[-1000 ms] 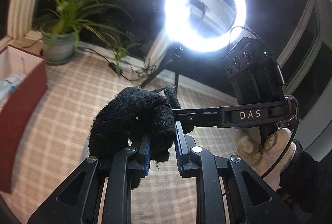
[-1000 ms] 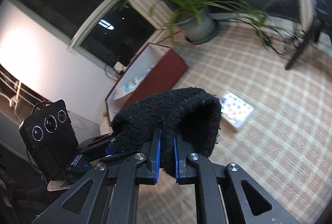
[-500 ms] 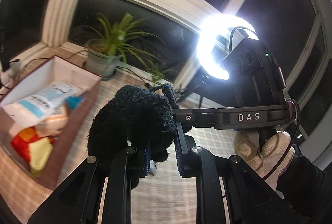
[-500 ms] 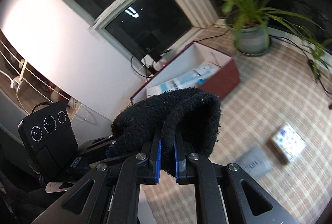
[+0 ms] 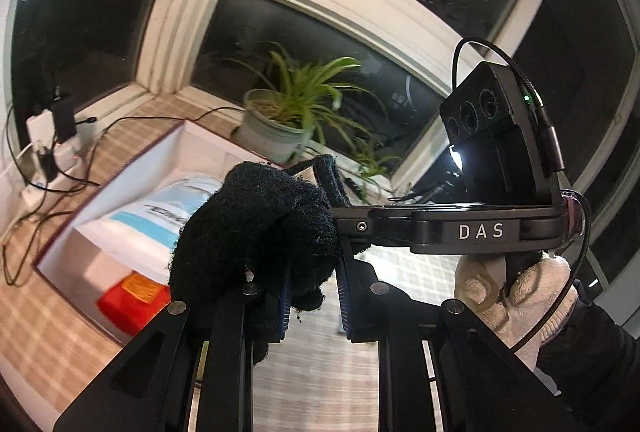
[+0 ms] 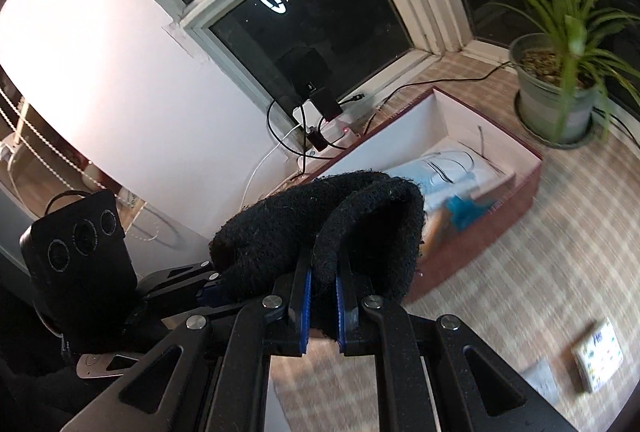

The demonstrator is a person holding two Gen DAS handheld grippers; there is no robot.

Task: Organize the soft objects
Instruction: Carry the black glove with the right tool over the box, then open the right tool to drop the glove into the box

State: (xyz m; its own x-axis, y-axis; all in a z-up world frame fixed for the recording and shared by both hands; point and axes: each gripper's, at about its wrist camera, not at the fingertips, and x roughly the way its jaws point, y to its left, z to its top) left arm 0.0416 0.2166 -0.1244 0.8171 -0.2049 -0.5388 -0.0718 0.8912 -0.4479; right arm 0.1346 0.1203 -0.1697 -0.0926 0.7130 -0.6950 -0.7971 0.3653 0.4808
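A black fuzzy cloth (image 5: 256, 216) hangs in the air between my two grippers. My left gripper (image 5: 313, 286) is shut on a hanging lump of it, and the rest bulges over the left finger. My right gripper (image 6: 322, 292) is shut on a fold of the same cloth (image 6: 360, 216). In the left wrist view the right gripper (image 5: 340, 225) comes in from the right, held by a white-gloved hand (image 5: 516, 296). Behind the cloth stands an open dark red box (image 5: 120, 170) with a white inside, also seen in the right wrist view as the box (image 6: 500, 208).
In the box lie a white-and-blue pack (image 5: 160, 216) and a red-orange pack (image 5: 132, 300). A potted plant (image 6: 556, 100) stands by the window. A power strip with cables (image 6: 320, 130) sits behind the box. On the checked mat lies a small patterned pack (image 6: 598, 354).
Both grippers have swung sideways with the cloth still held. The ring light has left the left view, and the red box has come to lie right behind the cloth.
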